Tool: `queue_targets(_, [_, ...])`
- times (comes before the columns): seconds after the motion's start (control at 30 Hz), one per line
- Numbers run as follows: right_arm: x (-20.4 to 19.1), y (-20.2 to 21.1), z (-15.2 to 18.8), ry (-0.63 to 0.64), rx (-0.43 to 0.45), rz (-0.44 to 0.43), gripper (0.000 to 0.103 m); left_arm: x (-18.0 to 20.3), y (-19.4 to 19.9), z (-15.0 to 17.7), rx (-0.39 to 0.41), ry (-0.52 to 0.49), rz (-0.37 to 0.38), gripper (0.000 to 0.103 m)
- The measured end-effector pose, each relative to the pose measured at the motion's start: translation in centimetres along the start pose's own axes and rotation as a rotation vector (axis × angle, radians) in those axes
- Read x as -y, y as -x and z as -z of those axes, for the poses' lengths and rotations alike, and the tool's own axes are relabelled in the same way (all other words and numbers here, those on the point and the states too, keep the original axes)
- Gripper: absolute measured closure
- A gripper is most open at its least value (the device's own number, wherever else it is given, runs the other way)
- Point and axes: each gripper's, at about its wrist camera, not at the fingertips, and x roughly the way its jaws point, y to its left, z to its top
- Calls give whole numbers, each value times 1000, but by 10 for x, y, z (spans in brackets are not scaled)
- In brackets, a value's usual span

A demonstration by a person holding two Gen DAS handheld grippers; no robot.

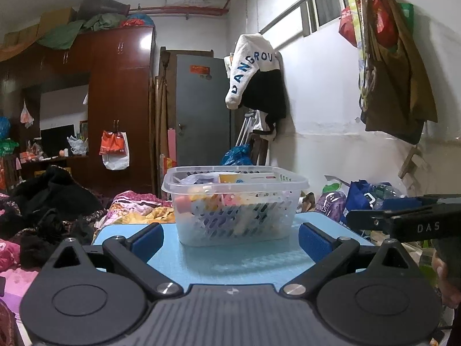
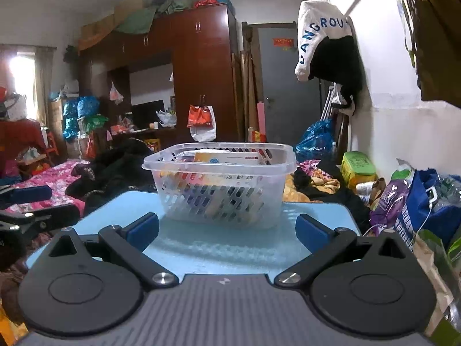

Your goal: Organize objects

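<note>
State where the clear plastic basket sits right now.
In both wrist views the basket stands centre frame on the light blue table, just ahead of both open grippers, with the bed's floral bedding behind it to the left.

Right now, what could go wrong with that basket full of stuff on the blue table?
The basket is light, see-through plastic, so a nudge from either open claw, left or right, might slide it across the smooth blue table. It is also piled nearly to its rim, so grabbing one side could tip things out.
</note>
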Motion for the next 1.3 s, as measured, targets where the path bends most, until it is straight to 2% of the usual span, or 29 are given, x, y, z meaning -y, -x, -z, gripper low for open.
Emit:
queue_targets(0.53, [2, 7, 8, -21, -1, 7, 0, 14, -2, 1, -10, -5, -1, 2])
queue_targets(1.3, [-1, 13, 9, -10, 8, 15, 0, 12, -5, 1, -13, 4, -20, 2])
